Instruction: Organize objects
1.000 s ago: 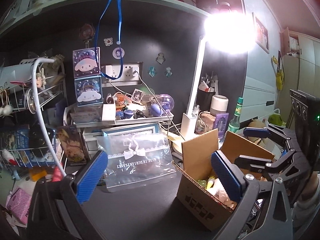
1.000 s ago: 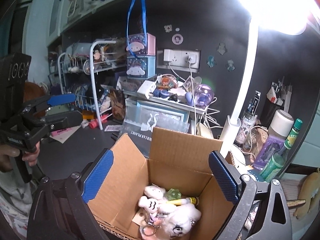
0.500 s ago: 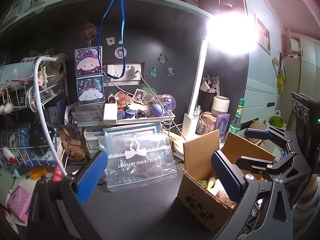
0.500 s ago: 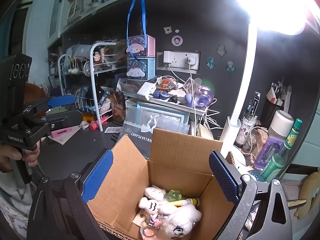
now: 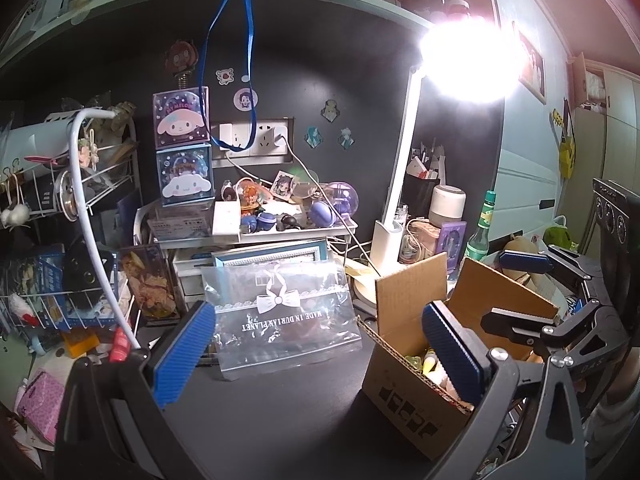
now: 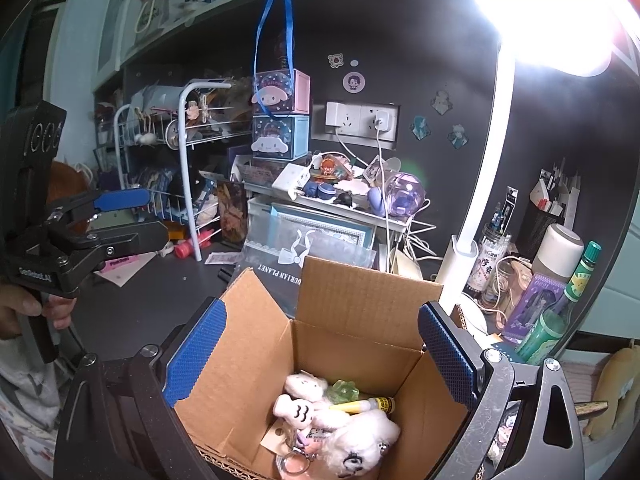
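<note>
An open cardboard box (image 6: 360,308) stands on the dark desk and holds white plush keychains (image 6: 356,436), a green trinket (image 6: 344,392) and a yellow tube (image 6: 368,404). My right gripper (image 6: 320,356) is open and empty, hovering over the box mouth. My left gripper (image 5: 320,352) is open and empty, above the bare desk left of the box (image 5: 416,384). A clear plastic bag with a white bow (image 5: 280,316) leans behind it. The right gripper shows at the right of the left wrist view (image 5: 524,292); the left shows at the left of the right wrist view (image 6: 124,220).
A white tray of small toys (image 5: 296,220) sits at the back under two character boxes (image 5: 184,156). A wire rack (image 5: 60,272) stands left. A lit white desk lamp (image 5: 392,208), a green bottle (image 5: 480,232) and a pen holder (image 6: 548,220) crowd the right.
The left wrist view has shifted slightly, the scene sliding right and down. The right gripper has barely moved. Both stay open.
</note>
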### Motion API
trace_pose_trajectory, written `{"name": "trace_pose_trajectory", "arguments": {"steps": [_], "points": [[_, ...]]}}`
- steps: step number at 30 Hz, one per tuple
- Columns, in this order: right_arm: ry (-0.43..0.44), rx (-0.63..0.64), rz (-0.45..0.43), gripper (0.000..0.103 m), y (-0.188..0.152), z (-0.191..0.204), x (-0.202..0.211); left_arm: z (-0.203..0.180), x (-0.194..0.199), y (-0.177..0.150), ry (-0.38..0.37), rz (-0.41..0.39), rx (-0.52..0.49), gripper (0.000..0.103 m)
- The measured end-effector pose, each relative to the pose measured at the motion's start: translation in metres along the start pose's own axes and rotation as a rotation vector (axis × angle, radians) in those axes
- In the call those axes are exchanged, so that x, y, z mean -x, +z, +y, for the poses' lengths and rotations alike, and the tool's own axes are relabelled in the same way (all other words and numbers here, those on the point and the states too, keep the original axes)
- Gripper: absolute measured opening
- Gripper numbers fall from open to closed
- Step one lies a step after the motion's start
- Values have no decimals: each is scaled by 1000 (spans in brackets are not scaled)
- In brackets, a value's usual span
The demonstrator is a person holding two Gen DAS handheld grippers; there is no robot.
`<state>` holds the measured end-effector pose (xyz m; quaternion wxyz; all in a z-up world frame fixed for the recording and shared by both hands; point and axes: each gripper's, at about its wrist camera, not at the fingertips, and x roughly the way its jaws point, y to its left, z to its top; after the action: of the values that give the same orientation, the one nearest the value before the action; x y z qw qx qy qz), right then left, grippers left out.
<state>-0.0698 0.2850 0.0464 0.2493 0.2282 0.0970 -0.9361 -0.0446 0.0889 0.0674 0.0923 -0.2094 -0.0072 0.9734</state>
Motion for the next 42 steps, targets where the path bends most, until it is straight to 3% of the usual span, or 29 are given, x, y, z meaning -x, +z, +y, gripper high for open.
{"name": "trace_pose_trajectory", "arguments": {"steps": [42], "points": [[0, -5, 1, 97, -2, 2, 1, 4, -7, -1, -6, 26, 13, 103]]}}
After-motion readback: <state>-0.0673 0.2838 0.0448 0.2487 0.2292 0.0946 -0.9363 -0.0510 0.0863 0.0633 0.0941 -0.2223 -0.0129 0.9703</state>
